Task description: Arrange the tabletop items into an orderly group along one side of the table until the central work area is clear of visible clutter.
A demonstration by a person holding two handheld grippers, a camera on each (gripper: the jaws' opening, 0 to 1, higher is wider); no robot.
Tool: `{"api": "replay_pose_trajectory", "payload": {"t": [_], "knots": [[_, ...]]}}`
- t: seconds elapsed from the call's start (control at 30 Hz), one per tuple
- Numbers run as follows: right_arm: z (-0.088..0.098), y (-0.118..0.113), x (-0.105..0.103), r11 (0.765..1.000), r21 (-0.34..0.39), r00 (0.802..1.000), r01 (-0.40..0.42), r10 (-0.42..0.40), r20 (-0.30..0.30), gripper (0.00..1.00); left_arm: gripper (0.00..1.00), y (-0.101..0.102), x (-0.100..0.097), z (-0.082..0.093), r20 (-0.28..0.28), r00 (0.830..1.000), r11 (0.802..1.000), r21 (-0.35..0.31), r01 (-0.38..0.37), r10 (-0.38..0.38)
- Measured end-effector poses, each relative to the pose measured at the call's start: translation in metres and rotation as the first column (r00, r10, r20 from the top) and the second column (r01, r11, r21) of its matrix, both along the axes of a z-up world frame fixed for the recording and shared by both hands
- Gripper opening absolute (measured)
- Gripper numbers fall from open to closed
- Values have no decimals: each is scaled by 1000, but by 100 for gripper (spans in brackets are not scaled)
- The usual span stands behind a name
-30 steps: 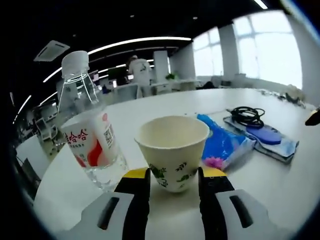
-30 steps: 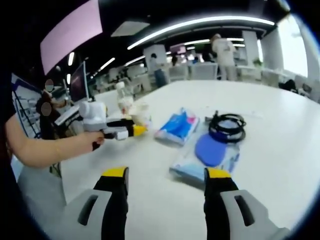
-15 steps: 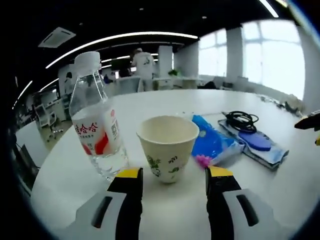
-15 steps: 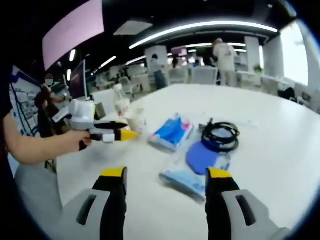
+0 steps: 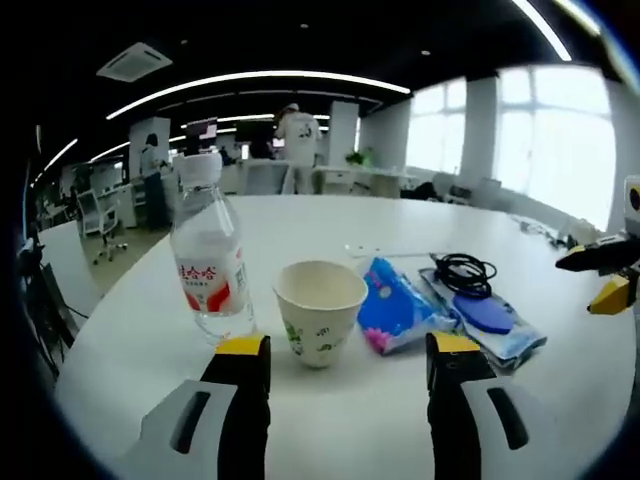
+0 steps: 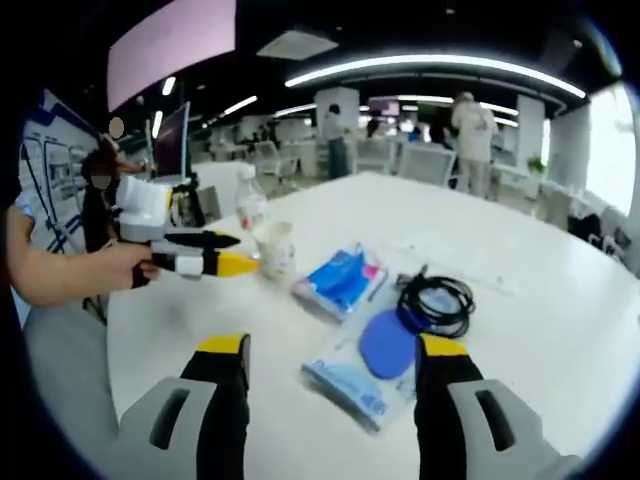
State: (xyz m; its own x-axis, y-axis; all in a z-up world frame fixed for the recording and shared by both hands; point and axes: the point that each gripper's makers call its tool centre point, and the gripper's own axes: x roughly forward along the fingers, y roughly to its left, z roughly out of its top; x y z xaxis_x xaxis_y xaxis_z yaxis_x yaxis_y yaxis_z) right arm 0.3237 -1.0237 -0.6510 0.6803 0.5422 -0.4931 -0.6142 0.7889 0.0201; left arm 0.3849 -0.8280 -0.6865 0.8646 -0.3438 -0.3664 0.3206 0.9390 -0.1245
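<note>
Left gripper view: paper cup [image 5: 319,308] empty, capped bottle [image 5: 212,262] beside; both claws agape.

On the table [image 5: 300,420], bottle [image 5: 211,262], cup [image 5: 319,311], tissue pack [image 5: 392,305], then cable [image 5: 465,270] on a packet [image 5: 500,335].

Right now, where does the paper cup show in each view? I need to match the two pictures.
Left gripper view: the paper cup stands low in the centre, just beyond the left tool, between the water bottle and the blue tissue pack.
Right gripper view: the cup sits left of centre, by the yellow tip of the left tool.
Shared landmark: the coiled black cable.
</note>
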Motion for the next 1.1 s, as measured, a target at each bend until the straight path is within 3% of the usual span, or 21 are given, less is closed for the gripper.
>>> {"api": "replay_pose_trajectory", "payload": {"t": [0.27, 0.37, 0.43, 0.5, 0.73, 0.9, 1.1], "knots": [[0, 0, 15, 998, -43, 999, -48, 48, -6, 67, 73, -12, -11, 3, -57, 996, 993, -91, -72, 67], [1, 0, 23, 997, -47, 998, -66, 66, -4, 68, 74, -18, -14, 5, -57, 995, 992, -95, -86, 81], [1, 1, 29, 996, -50, 997, -80, 80, -4, 69, 77, -19, -16, 1, -98, 987, 981, -129, -142, 130], [-1, 1, 35, 994, -54, 996, -93, 93, 3, 70, 79, -22, -16, 2, -93, 984, 977, -135, -163, 151], [1, 4, 54, 989, -74, 990, -131, 135, 47, 71, 80, -35, -18, -1, -133, 973, 960, -180, -213, 191], [-1, 5, 68, 984, -105, 987, -144, 150, 50, 69, 79, -41, -17, -1, -172, 962, 940, -235, -247, 210], [-7, 4, 89, 979, -137, 986, -149, 158, 54, 68, 77, -49, -18, -10, -214, 949, 927, -248, -282, 232]]}}
